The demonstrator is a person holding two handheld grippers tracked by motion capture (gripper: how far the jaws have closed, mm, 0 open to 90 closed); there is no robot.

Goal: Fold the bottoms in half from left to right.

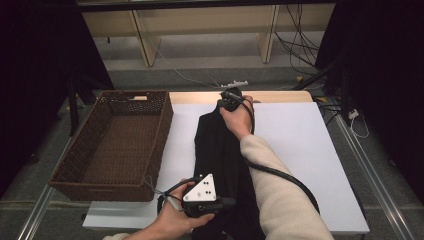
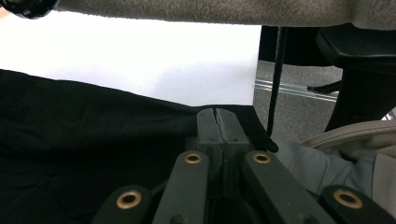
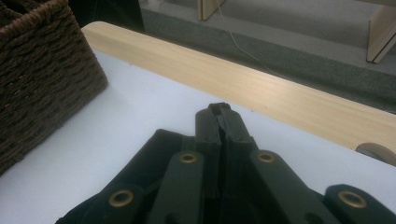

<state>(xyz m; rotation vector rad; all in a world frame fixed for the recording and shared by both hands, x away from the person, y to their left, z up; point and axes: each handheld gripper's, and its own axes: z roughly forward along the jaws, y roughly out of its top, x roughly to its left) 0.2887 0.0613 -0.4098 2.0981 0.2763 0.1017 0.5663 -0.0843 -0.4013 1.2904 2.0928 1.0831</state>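
High view: a black garment lay as a long, narrow band down the centre of the frame, running from the upper middle to the lower edge across the white worktop. Its cloth was plain, matt and dark, with soft folds along its length; its kind could not be told. The right gripper, held in a hand with a cream sleeve, sat at the band's upper end, and the left gripper, topped by its grey plate, sat at the lower end, left of centre. A brown wicker basket stood at the left of the frame, just beside the garment's sheet.

Left gripper view: the jaws met at centre frame, closed on the garment's edge, which spread dark and creased over the left half, white worktop above it.

Right gripper view: the jaws were closed together at centre, with the black cloth gathered beneath them; the basket filled the upper left, and a wooden strip crossed the frame beyond.
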